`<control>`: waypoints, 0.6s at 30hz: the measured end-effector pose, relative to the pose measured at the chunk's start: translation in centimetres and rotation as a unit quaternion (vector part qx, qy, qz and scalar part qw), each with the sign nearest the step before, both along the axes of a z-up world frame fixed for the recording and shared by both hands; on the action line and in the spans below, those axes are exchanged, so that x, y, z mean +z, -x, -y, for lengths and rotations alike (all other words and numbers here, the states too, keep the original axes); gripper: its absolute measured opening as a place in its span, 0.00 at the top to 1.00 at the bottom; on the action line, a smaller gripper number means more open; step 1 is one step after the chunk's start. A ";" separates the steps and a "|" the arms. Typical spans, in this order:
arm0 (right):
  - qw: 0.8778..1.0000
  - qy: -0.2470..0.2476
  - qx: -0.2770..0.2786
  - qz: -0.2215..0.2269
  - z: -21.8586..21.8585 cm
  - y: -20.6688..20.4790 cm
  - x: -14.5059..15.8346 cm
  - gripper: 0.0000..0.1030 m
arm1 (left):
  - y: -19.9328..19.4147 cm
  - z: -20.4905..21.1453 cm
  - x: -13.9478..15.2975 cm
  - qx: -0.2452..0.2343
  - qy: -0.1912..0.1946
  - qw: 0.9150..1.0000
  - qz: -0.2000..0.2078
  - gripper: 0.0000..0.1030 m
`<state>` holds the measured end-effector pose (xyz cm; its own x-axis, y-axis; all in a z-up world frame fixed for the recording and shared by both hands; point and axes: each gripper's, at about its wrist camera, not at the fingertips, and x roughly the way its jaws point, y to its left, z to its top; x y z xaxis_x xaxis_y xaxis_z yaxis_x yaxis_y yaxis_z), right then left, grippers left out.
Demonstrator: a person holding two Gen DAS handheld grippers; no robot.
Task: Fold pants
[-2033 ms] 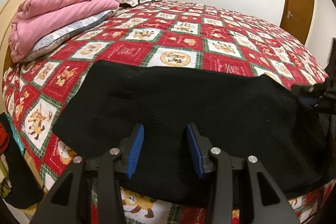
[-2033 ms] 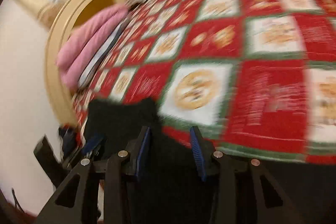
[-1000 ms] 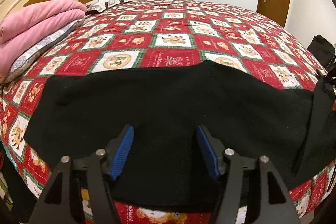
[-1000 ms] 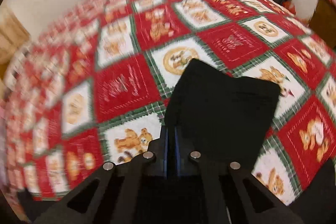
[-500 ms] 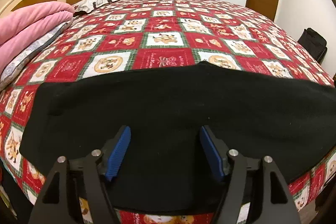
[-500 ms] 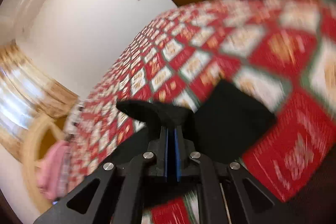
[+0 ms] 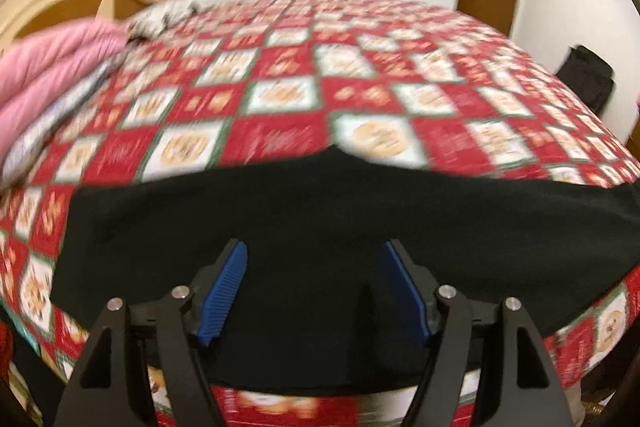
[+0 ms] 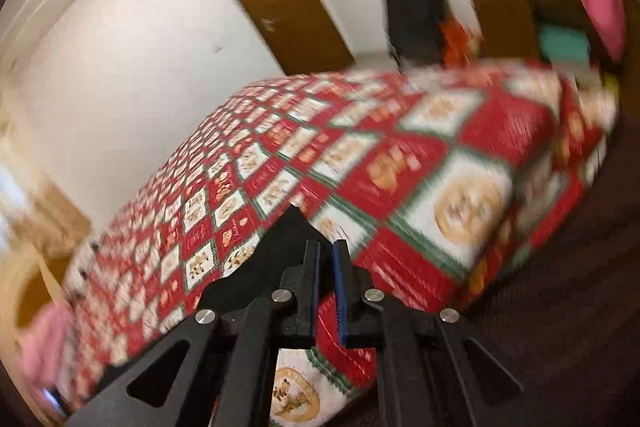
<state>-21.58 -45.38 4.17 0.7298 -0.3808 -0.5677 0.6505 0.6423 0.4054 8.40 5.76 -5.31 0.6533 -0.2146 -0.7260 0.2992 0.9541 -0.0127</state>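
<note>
The black pants (image 7: 320, 219) now lie doubled across the lower frame on the bed (image 7: 280, 131), the left hand-held gripper (image 7: 314, 291) gaping empty above them, the right hand-held gripper (image 8: 325, 287) nearly closed, having dropped its leg end.

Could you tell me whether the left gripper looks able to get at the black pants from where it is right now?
Probably yes. The left gripper stands open right over the black pants, which lie spread flat on the bedspread, and nothing sits between its fingers and the cloth.
</note>
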 end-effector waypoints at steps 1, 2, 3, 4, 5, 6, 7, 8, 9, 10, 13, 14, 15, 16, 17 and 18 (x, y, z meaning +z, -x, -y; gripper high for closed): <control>1.000 0.015 0.010 -0.003 -0.5 -0.7 0.5 0.93 | 0.5 1.2 0.6 -0.015 0.002 1.000 0.009 0.29; 1.000 0.023 0.018 -0.003 -0.5 -1.0 0.7 0.93 | 0.8 2.1 0.9 -0.026 0.005 1.000 0.014 0.29; 0.999 0.030 0.027 -0.008 -0.6 -1.9 1.0 0.93 | 1.4 3.3 1.2 -0.044 0.012 0.999 0.016 0.29; 0.999 0.025 0.029 -0.009 -0.5 -2.3 0.9 0.92 | 1.9 4.7 1.4 -0.068 0.019 0.997 0.015 0.29; 0.999 0.008 0.031 -0.004 0.0 -2.8 0.4 0.92 | 2.2 5.8 1.5 -0.087 0.022 0.996 0.016 0.29; 0.999 -0.017 0.032 0.004 0.9 -2.9 -0.3 0.92 | 2.7 7.0 1.6 -0.100 0.023 0.994 0.021 0.29; 0.999 -0.035 0.026 0.011 1.9 -2.8 -0.8 0.92 | 3.1 8.2 1.6 -0.110 0.025 0.993 0.027 0.29; 0.999 -0.045 0.019 0.014 2.4 -2.7 -1.3 0.92 | 3.4 9.1 1.6 -0.121 0.029 0.992 0.031 0.29; 0.999 -0.045 0.015 0.010 2.9 -2.9 -1.8 0.92 | 3.8 10.1 1.5 -0.135 0.032 0.990 0.035 0.29; 0.999 -0.039 0.017 0.001 3.1 -3.2 -2.2 0.92 | 4.2 11.2 1.2 -0.144 0.030 0.988 0.039 0.29; 0.997 -0.058 0.040 -0.024 4.1 -3.9 -4.7 0.92 | 4.9 12.8 -0.2 -0.164 0.025 0.986 0.018 0.29; 0.997 -0.064 0.044 -0.023 4.2 -3.9 -5.2 0.90 | 5.1 13.0 -0.7 -0.167 0.021 0.986 0.012 0.29; 0.996 -0.069 0.046 -0.020 4.3 -3.7 -5.8 0.84 | 5.5 13.2 -1.3 -0.165 0.015 0.986 0.005 0.29; 0.996 -0.078 0.050 -0.004 4.5 -3.3 -6.1 0.73 | 5.5 13.2 -2.3 -0.162 0.010 0.987 -0.012 0.29; 0.994 -0.091 0.057 0.016 4.7 -2.8 -6.3 0.63 | 5.5 12.9 -3.1 -0.160 0.010 0.987 -0.032 0.29; 0.992 -0.106 0.062 0.035 4.8 -2.3 -6.3 0.59 | 5.7 12.7 -3.6 -0.157 0.014 0.987 -0.035 0.29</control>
<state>-19.24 -50.14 -2.12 0.8043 -0.1642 -0.5711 0.5374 0.6111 0.5811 2.69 -6.93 -8.88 0.5006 -0.4186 -0.7577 0.5772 0.8137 -0.0682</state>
